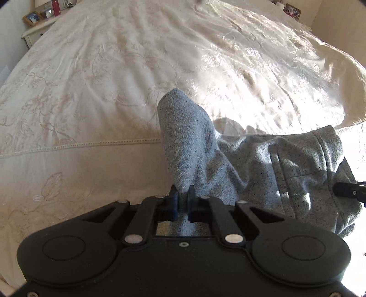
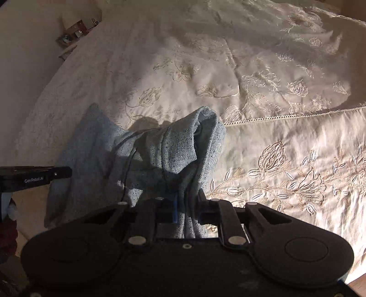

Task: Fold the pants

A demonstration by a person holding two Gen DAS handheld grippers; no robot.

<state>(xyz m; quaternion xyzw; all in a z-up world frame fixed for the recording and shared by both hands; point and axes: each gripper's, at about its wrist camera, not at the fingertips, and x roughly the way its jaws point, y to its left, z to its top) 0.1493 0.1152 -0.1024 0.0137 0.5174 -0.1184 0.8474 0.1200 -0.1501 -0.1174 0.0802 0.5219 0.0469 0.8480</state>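
Left wrist view shows your left gripper (image 1: 182, 201) closed tight on a bunched fold of the pants (image 1: 263, 164), its two blue-padded fingers (image 1: 173, 200) pressed against the grey speckled knit with only cloth between them. One pair of pants is in play, and it hangs between your two grippers above the bedspread (image 1: 103, 80) near the bed's close edge. From your left clamp a peaked fold stands up and points away from you toward the far end of the bed, while the rest of the cloth runs off to the right, so the long axis lies crosswise, roughly parallel to the lace seam (image 1: 91, 144) stitched across the cover. At the right edge of this view the tip of your right gripper (image 1: 347, 192) shows against the cloth.

In the right wrist view, your right gripper (image 2: 186, 203) is likewise clamped on gathered fabric, jaws nearly together around a thick roll of the pants (image 2: 141, 155). An open hem or cuff stands upright above it, mouth facing the far end, and the cloth sags leftward toward your left gripper (image 2: 34, 177). A nightstand (image 1: 39, 27) stands at the far left corner, holding one red bottle (image 1: 55, 8) and one framed photo (image 1: 32, 18).
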